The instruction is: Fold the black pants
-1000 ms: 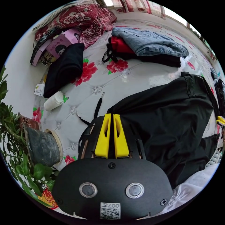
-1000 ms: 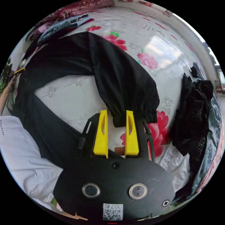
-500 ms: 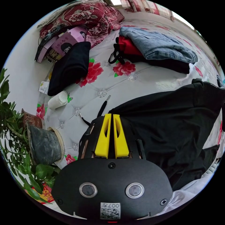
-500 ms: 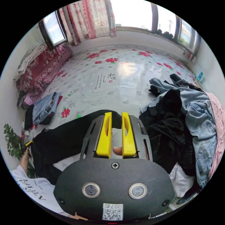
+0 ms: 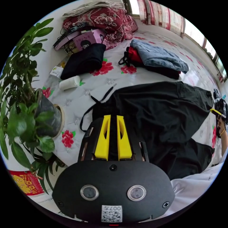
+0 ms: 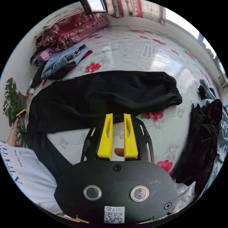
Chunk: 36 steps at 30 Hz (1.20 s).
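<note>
where it lies flat, the black pants (image 6: 106, 92) look matte, cuff gathered.

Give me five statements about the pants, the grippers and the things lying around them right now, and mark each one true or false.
1. The black pants lie spread on the flowered white surface. True.
2. The right gripper is clamped on a pant cuff. False: its jaws stand apart with nothing between them, and the white surface shows through the gap.
3. Black cloth sits between the jaws of the left gripper. True: it holds the pants near the waist, where the drawstring trails out.
4. A potted plant stands beside the waist end of the pants. True.
5. The folded jeans lie on top of the black pants. False: they rest on a separate pile beyond them.
</note>
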Motion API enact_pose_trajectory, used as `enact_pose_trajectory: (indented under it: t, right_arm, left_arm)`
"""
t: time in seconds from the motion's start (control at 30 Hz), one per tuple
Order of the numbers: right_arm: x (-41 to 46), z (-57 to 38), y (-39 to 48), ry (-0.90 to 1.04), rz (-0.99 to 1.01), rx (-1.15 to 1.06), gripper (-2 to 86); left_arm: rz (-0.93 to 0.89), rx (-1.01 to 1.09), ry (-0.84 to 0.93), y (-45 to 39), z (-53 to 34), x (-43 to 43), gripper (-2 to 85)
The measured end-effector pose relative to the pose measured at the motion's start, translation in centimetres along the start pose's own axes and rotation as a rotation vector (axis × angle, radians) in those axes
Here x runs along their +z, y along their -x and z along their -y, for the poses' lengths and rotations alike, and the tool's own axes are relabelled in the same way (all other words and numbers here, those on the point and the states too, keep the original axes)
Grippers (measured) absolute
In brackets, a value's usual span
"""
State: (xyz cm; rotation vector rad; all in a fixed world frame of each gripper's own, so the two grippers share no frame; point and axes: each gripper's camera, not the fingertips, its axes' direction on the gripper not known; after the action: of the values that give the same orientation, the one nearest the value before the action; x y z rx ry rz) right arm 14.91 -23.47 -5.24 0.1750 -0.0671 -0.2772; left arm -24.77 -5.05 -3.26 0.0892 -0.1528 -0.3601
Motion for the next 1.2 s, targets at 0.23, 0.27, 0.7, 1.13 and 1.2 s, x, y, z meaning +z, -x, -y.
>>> enact_pose_trajectory:
  t: [0.23, 0.27, 0.7, 1.13, 1.2]
  right_arm:
    - [1.6, 0.4, 0.6, 0.083, -0.098, 0.052, 2.3]
    - [1.3, 0.4, 0.3, 0.108, -0.1, 0.093, 2.0]
    - [-6.8, -18.9, 6.0, -0.05, 0.019, 0.037, 1.5]
    - [-8.6, -1.1, 1.3, -0.201, -0.02, 0.115, 7.2]
    - [-7.9, 2.9, 0.5, -0.177, -0.013, 0.097, 8.2]
  left_arm:
    - [0.077, 0.025, 0.155, 0.0, -3.7, 3.5, 0.5]
    - [0.094, 0.053, 0.137, 0.1, -4.1, 4.0, -0.1]
    - [-0.053, 0.109, -0.002, 1.0, -9.1, -2.1, -0.5]
    - [-0.058, 0.248, -0.025, 0.0, 9.2, 0.9, 7.5]
    - [-0.057, 0.257, 0.013, -0.1, 10.7, 2.4, 8.0]
